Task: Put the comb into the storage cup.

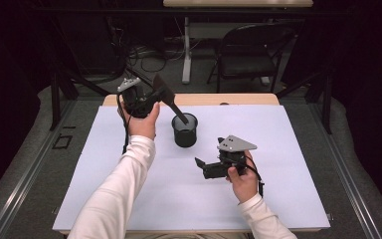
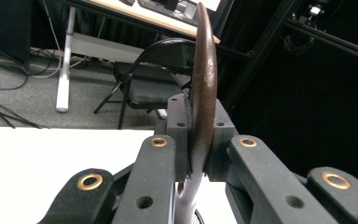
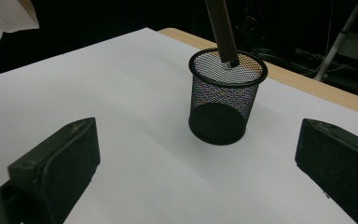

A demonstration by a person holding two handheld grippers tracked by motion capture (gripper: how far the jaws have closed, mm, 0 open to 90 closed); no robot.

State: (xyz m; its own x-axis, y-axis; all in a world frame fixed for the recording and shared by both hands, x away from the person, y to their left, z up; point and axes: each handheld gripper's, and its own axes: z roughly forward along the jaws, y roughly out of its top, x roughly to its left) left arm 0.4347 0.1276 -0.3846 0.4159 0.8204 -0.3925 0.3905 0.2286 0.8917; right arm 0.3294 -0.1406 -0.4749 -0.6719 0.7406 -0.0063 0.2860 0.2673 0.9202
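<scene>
- Step in hand: putting a spatula (image 1: 168,97) into the mesh cup (image 1: 184,130), handle end first; the left gripper (image 1: 146,97) pinches the wide brown blade edge-on between its pads, seen up close in the left gripper view (image 2: 203,93)
- The spatula slants down from the gripper near the desk's far edge; its handle tip (image 3: 223,32) already sits inside the cup's rim, though whether it touches the bottom I cannot tell
- The cup stands upright on the white sheet (image 1: 104,164), toward the far edge, about midway between the left and right edges
- The right gripper (image 1: 201,167) hangs with jaws spread wide and nothing between them, near the sheet's middle on the right, pointed at the cup; well apart from it
- Next move, as I judge it: lower the handle further in, then let the blade go so the spatula leans on the rim; the light cup may tip, so the right gripper could steady it
</scene>
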